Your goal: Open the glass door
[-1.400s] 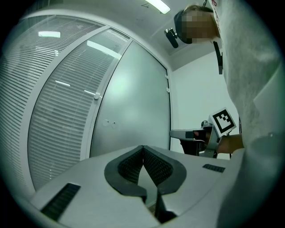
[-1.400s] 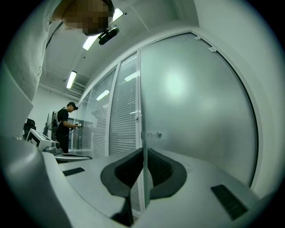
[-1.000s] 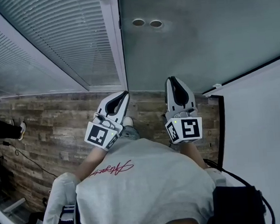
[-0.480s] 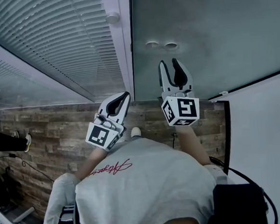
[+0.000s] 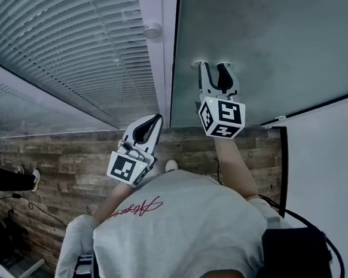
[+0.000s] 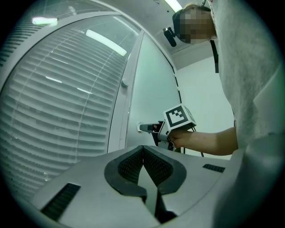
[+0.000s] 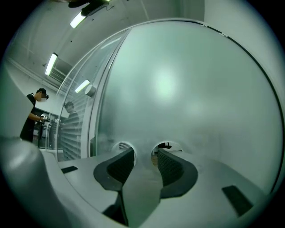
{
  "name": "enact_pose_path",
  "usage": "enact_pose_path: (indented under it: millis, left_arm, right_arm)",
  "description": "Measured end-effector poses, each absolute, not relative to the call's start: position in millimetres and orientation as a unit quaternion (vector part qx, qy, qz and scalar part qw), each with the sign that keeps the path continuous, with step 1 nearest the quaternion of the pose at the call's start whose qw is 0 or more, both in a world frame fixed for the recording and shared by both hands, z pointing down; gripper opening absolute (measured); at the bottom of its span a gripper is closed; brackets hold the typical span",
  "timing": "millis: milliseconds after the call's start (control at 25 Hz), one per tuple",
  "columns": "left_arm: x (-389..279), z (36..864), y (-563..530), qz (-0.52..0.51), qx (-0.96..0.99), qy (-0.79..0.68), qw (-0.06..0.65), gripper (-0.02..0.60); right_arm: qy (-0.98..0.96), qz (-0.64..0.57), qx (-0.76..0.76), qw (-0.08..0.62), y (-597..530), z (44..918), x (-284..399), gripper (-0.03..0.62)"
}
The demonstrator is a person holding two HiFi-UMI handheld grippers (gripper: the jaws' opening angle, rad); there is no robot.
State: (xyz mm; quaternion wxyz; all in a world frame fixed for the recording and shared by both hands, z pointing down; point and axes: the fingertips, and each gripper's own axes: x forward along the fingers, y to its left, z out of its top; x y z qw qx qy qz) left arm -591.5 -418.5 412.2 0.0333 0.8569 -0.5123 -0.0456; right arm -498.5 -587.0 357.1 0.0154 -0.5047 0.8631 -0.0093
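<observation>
Frosted glass fills the doorway beside a wall of slatted blinds, above a wood-look floor. A person stands close to the glass door, whose only visible handle is a pair of round holes near its edge by the white frame. The right gripper points level at them. Its jaws are spread wide and have just been opening, one tip lined up with each hole. The strip of glass between the holes sits in the gap, not yet pinched. The left gripper hangs back nearer the body, jaws pressed together on nothing.

The step in hand looks to be seating the claw on that handle. Done well, both tips would go squarely into their holes before any squeeze, with the gripper kept level so neither pad skates off the smooth pane. Once the strip is firmly clamped, a slow, steady draw along the door's own travel should serve better than a jerk, which risks the grip slipping. Which way the door moves cannot be told here.
</observation>
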Motion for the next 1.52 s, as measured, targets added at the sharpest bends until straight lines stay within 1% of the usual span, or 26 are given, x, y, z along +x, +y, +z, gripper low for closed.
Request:
enact_pose_path:
  millis: [200,280,680,1520]
  left_arm:
    - [-597.4,414.5,-416.6,-0.053,0.856,-0.512,0.04,0.017]
    - [-598.7,413.9,-414.1,-0.055,0.855,-0.514,0.042,0.017]
    - [-606.4,413.5,-403.8,-0.058,0.847,-0.526,0.043,0.017]
    - [-573.4,409.7,-384.1,-0.05,0.856,-0.514,0.04,0.017]
  right_arm:
    - [0.861,-0.001,-0.509,0.01,-592.4,356.3,-504.9,0.152]
    - [0.86,0.007,-0.511,0.006,-592.3,354.4,-504.5,0.141]
    - [0.859,0.007,-0.511,0.023,-588.2,353.4,-501.2,0.132]
    - [0.872,0.006,-0.489,0.03,-551.5,350.2,-492.9,0.132]
